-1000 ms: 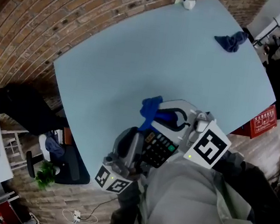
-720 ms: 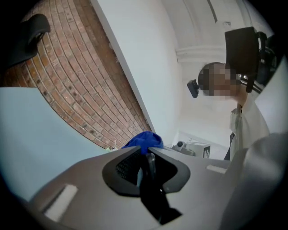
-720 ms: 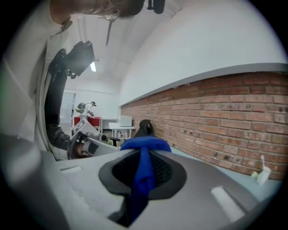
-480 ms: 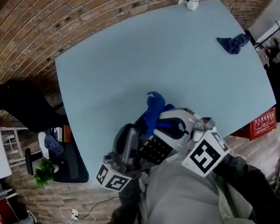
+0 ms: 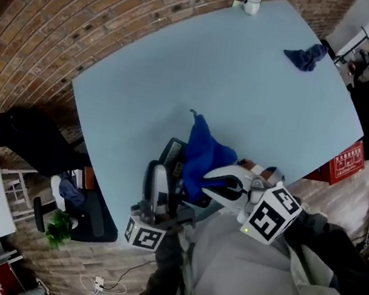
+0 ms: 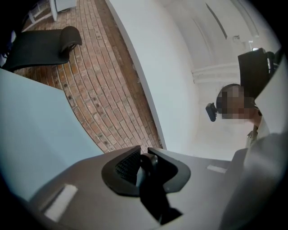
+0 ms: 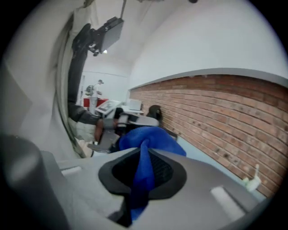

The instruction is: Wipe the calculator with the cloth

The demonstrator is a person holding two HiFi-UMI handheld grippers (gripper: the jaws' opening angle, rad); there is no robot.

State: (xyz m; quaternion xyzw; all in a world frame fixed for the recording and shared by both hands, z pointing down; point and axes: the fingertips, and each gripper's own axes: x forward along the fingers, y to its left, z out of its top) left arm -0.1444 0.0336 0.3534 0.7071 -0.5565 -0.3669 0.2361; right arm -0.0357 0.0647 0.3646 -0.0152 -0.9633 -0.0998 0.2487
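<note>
The black, flat, plastic calculator [image 5: 172, 155] is tipped up on edge above the near edge of the pale blue table [image 5: 181, 75]. The left gripper [image 5: 164, 179] comes at the calculator from the person's side. In the left gripper view, this gripper [image 6: 143, 158] is clenched on the calculator's [image 6: 153, 193] thin dark edge. A bright blue, soft, crumpled cloth [image 5: 204, 154] is draped over the calculator's right side and touches it. The right gripper [image 5: 209, 184] sits just right of the calculator. Its own view shows the right gripper [image 7: 145, 150] pinching a fold of the cloth [image 7: 150, 137]. A darker blue rag [image 5: 305, 56] and a white mug [image 5: 251, 3] sit well apart from the calculator, at the table's far end.
</note>
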